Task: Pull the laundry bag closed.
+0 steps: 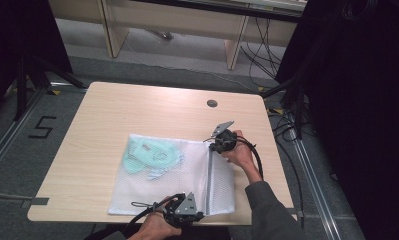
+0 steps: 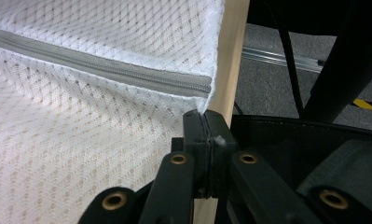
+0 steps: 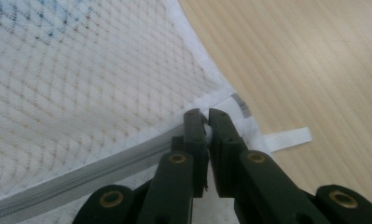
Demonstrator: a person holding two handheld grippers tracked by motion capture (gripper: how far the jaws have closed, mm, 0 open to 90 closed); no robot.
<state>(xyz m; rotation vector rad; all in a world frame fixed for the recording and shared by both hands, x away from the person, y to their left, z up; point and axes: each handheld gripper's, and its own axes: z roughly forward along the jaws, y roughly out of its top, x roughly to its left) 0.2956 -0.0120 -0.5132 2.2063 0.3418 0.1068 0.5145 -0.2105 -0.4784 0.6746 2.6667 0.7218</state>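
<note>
From above we see a white mesh bag [image 1: 172, 175] lying flat on the table [image 1: 107, 115], with a green cloth [image 1: 149, 155] inside. Our left gripper [image 1: 187, 212] pinches the bag's near edge. Our right gripper [image 1: 219, 142] pinches the far end of the zipper [image 1: 209, 175].

In the left gripper view, the jaws are squeezed tight on the bag's corner beside the zipper [image 2: 99, 65].

In the right gripper view, the jaws are squeezed on the bag's edge beside a white tag [image 3: 288, 137].

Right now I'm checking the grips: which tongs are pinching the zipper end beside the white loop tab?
The right tongs, at the far zipper end of the mesh bag, beside the tab. The left tongs hold the near end at the table edge.
</note>
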